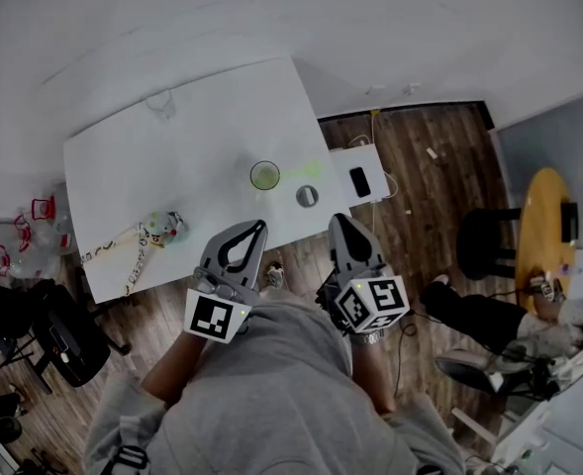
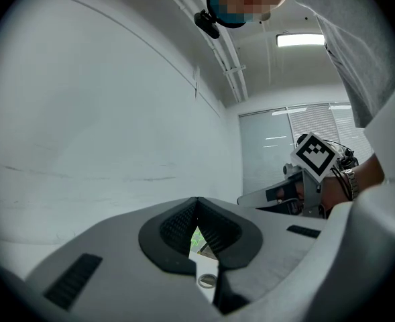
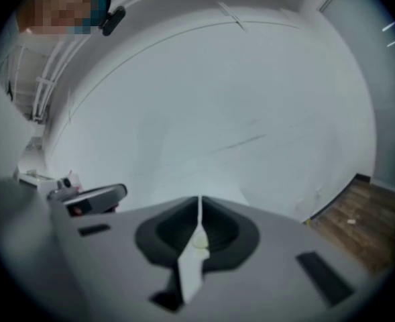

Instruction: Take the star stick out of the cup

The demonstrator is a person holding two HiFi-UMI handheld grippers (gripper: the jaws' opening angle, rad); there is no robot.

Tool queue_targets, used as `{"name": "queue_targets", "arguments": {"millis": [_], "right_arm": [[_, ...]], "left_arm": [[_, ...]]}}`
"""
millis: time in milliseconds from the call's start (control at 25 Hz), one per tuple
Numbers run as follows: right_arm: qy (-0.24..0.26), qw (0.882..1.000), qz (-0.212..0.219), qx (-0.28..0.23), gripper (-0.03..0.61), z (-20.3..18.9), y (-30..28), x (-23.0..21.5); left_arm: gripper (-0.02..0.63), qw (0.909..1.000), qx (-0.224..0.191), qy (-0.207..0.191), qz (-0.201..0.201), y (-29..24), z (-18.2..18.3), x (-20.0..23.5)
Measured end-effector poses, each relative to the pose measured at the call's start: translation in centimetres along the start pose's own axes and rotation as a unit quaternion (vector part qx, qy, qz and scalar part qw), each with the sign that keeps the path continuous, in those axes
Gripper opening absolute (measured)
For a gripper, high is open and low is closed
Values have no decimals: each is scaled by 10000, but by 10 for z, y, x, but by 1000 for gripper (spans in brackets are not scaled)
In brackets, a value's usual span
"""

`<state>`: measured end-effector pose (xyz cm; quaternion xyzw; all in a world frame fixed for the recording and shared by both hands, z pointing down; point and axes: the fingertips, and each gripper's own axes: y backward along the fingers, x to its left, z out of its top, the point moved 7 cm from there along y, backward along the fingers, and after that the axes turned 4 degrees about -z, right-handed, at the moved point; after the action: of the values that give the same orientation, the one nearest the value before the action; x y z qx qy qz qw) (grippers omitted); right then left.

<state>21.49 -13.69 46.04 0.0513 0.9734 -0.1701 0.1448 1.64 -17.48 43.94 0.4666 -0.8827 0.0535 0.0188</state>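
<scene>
The cup (image 1: pixel 264 175), green at the rim, stands upright on the white table (image 1: pixel 172 156), toward its near right part. Just right of the cup lies a pale green blur (image 1: pixel 311 171); it is too faint to tell whether this is the star stick. A small grey disc (image 1: pixel 307 196) sits close by, nearer the table's edge. The left gripper (image 1: pixel 259 226) is held at the person's lap, its tips over the near edge of the table, well short of the cup. In the left gripper view its jaws (image 2: pixel 197 200) meet at the tips with nothing between them, and through the slit lower down a bit of green and the grey disc (image 2: pixel 208 280) show. The right gripper (image 1: pixel 339 219) hangs beside the left one, off the table's near right corner, over wood floor (image 1: pixel 420 156). In its own view the jaws (image 3: pixel 198 200) are pressed together and empty, pointing at the white tabletop. At the table's left end lies a round toy (image 1: pixel 162 228) with a strip trailing from it. A phone (image 1: pixel 359 181) rests on a white box just right of the table
</scene>
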Motion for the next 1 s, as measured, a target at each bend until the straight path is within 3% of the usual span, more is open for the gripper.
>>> {"name": "queue_targets", "arguments": {"millis": [600, 640, 720, 920, 1000], "right_arm": [[-597, 9966, -283, 497, 40, -21, -63, -27], [-665, 9960, -277, 532, 46, -23, -67, -29], [-824, 9944, -253, 618, 125, -28, -77, -32], [-1013, 9910, -348, 808, 139, -38, -94, -41], [-1089, 9896, -378, 863, 147, -42, -100, -44]], "left_arm": [[31, 9984, 376, 131, -390, -44, -12, 38], [31, 9982, 400, 141, -414, -47, -13, 40], [31, 9978, 452, 171, -457, -54, -16, 45], [31, 9967, 560, 193, -555, -67, -20, 54], [31, 9958, 596, -39, -698, -73, -22, 58]]}}
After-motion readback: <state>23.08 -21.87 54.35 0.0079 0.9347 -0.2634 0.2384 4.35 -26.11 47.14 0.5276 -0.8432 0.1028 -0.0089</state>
